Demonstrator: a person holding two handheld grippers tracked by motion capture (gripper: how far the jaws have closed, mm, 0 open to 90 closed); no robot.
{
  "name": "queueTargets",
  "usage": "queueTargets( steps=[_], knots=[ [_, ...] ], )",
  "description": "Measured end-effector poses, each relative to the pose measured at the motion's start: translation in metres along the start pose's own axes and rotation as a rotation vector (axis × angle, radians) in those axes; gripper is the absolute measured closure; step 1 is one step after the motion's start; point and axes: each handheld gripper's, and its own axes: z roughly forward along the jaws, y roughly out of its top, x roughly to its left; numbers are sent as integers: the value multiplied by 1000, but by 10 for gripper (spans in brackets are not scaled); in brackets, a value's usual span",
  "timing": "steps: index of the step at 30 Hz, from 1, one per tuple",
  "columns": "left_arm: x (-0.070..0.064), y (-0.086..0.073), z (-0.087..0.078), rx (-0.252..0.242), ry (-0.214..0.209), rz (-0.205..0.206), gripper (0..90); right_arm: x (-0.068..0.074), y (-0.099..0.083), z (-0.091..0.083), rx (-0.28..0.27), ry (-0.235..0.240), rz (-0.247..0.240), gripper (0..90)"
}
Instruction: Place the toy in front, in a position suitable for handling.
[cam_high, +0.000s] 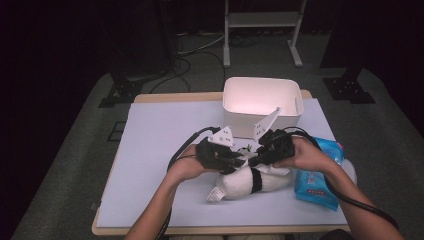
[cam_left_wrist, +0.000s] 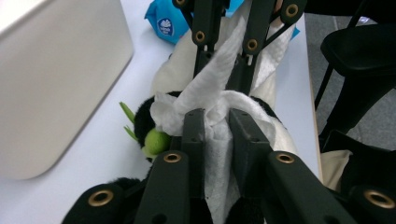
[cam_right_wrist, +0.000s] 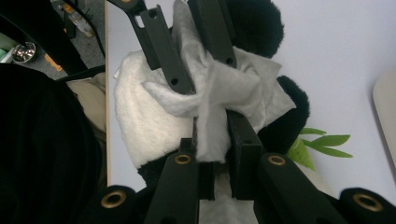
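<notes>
1. I had the left gripper (cam_high: 235, 162) and the right gripper (cam_high: 256, 159) meeting nose to nose over a black-and-white plush panda toy (cam_high: 250, 182) lying on its side on the pale blue-white table mat (cam_high: 160, 145).
2. In the left gripper view, my left gripper (cam_left_wrist: 216, 122) had its jaws drawn nearly together, pinching a crumpled white wet wipe (cam_left_wrist: 212, 93) that ran down between them.
3. In the right gripper view, my right gripper (cam_right_wrist: 212, 135) was likewise nearly closed, clamping the same wipe (cam_right_wrist: 219, 93) from the opposite end, so the sheet stretched between both claws, right above the panda (cam_right_wrist: 135, 121).
4. Green felt bamboo leaves (cam_right_wrist: 322, 142) stuck out beside the panda's black ear.
5. A white rectangular plastic bin (cam_high: 262, 102) stood just behind the grippers, and a blue pack of wet wipes (cam_high: 317, 175) lay beside the toy on my right.
</notes>
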Motion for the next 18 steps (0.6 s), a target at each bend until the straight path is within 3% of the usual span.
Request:
queueTargets(
  steps=[6,18],
  knots=[
    [-2,2,1,27,16,17,779,2,-4,-9,-12,-17,6,760],
    [1,1,0,22,5,-1,770,6,-23,-40,-26,-71,10,703]
  ],
)
